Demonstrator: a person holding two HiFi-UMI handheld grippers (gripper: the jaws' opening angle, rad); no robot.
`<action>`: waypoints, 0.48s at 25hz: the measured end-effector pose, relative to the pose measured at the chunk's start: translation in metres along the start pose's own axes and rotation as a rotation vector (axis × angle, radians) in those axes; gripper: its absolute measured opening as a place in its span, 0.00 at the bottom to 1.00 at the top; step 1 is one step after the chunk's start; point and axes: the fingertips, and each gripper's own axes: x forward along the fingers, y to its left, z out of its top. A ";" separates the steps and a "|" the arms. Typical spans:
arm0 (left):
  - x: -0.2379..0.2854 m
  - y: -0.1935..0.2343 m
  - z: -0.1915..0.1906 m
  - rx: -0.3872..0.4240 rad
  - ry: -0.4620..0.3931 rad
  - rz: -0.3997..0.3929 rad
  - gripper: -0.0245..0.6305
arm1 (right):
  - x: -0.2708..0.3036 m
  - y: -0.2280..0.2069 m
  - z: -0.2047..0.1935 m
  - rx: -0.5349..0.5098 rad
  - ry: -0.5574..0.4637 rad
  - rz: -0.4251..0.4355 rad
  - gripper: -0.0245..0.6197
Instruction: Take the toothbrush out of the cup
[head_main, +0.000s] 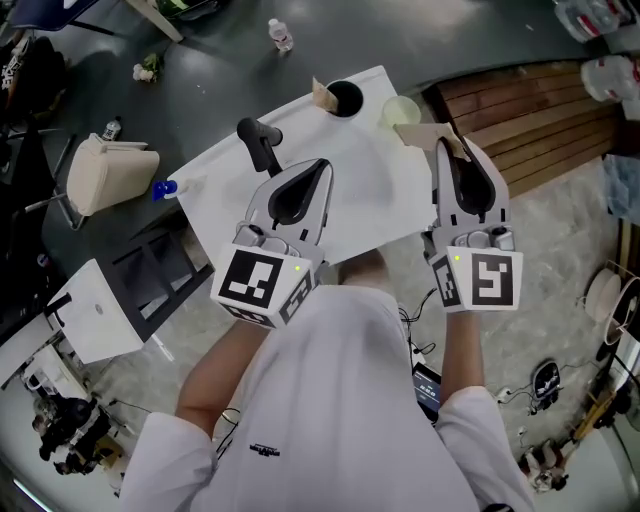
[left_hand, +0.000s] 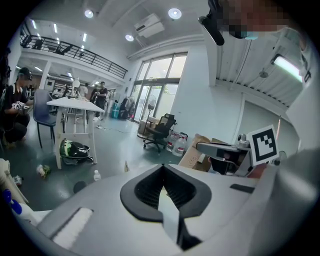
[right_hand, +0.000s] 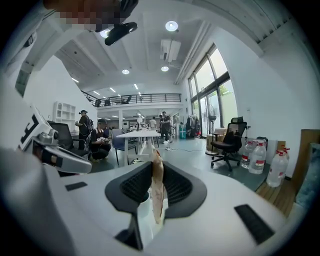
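A black cup (head_main: 343, 98) stands at the far end of the white table (head_main: 370, 200), with a tan cardboard scrap (head_main: 322, 95) beside it. I see no toothbrush in it. A white stick with a blue end (head_main: 165, 188), perhaps the toothbrush, lies at the table's left edge. My left gripper (head_main: 321, 163) (left_hand: 162, 167) hovers over the table's middle, jaws shut on nothing. My right gripper (head_main: 446, 146) (right_hand: 155, 162) is over the right side, shut on a thin tan cardboard piece (head_main: 422, 134) (right_hand: 156, 182) that stands upright between its pads.
A pale green cup (head_main: 400, 108) sits right of the black cup. A black angled handle-like object (head_main: 258, 140) lies on the table's left part. A beige chair (head_main: 110, 172) and a white stand (head_main: 100, 310) are at the left, wooden boards (head_main: 520, 125) at the right.
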 end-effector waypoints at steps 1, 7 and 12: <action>0.004 0.000 -0.001 -0.002 0.002 0.003 0.04 | 0.004 -0.004 -0.002 0.004 0.004 0.000 0.13; 0.028 0.004 -0.007 -0.004 0.016 0.001 0.04 | 0.027 -0.020 -0.013 0.020 0.005 -0.009 0.13; 0.042 0.008 -0.016 -0.010 0.030 0.001 0.04 | 0.042 -0.028 -0.028 0.034 0.010 -0.018 0.13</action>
